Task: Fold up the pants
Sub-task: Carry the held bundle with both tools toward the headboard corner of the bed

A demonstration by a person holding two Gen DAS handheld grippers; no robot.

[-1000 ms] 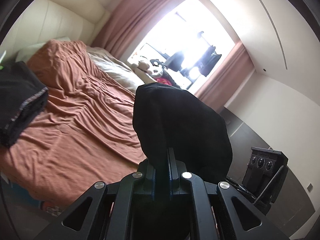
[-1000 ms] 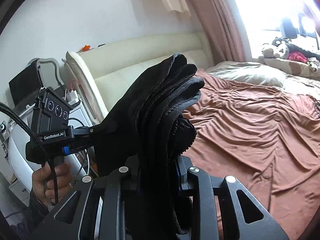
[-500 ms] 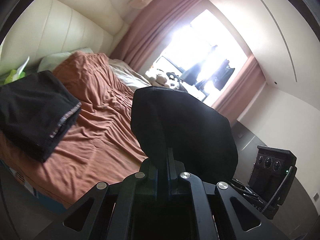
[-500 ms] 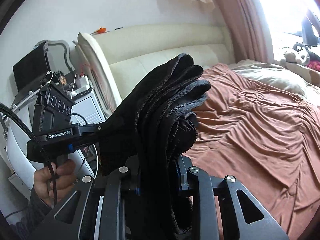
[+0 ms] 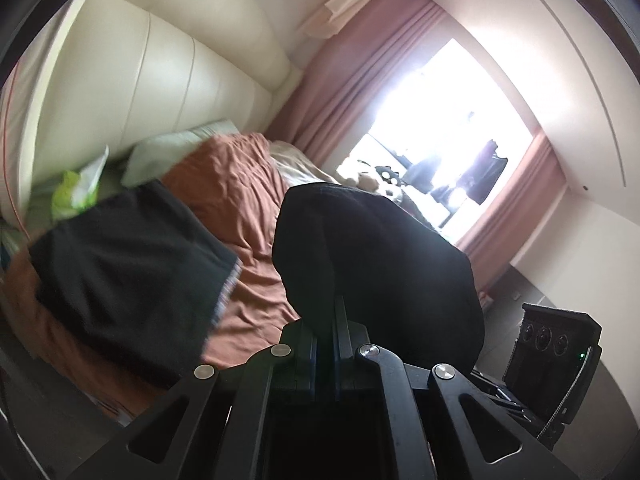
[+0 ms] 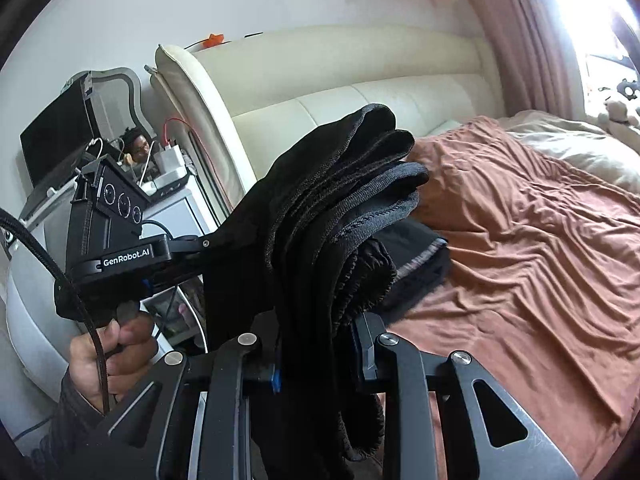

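Here the left gripper (image 5: 326,312) is clamped on one end of the black pants (image 5: 376,256), and the right gripper (image 6: 320,344) is clenched on a thick bunch of their layers, so the folded bundle hangs in the air beside the bed (image 6: 540,248). The folding looks mostly done (my judgement); the next move calls for lowering it flat. Another dark folded garment (image 5: 120,280) already occupies the near corner, so placement needs care.

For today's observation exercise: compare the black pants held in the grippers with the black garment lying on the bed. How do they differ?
The held pants hang bunched in thick layers, clamped by both grippers; the folded garment lies flat on the bedspread, untouched. The folded garment shows a pale edge trim; the held pants show none. Both are black fabric.
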